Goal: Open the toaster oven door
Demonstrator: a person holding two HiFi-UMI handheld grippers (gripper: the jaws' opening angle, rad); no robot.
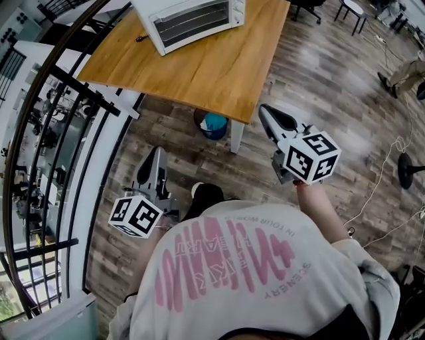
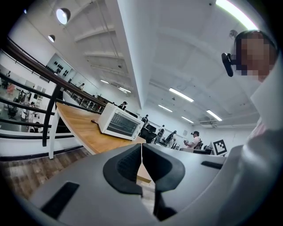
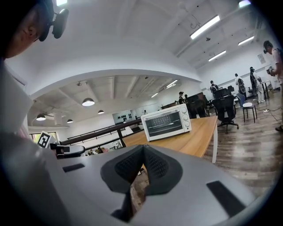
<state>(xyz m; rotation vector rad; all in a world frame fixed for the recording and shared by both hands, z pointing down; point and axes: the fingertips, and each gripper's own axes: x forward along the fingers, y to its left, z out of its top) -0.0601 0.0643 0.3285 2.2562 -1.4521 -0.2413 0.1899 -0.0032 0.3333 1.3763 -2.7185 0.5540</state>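
A white toaster oven stands on the wooden table ahead of me, and its glass door looks closed. The same oven appears in the left gripper view, and the oven faces the right gripper view as well. Both grippers hang low over the floor, well short of the table. My left gripper is shut with nothing in it; its fingertips touch. My right gripper is also shut and empty, with its pads pressed together.
A black railing curves along the left side. A blue bin sits under the table near a white leg. Cables trail over the wood floor at right. Office chairs and people stand beyond the table.
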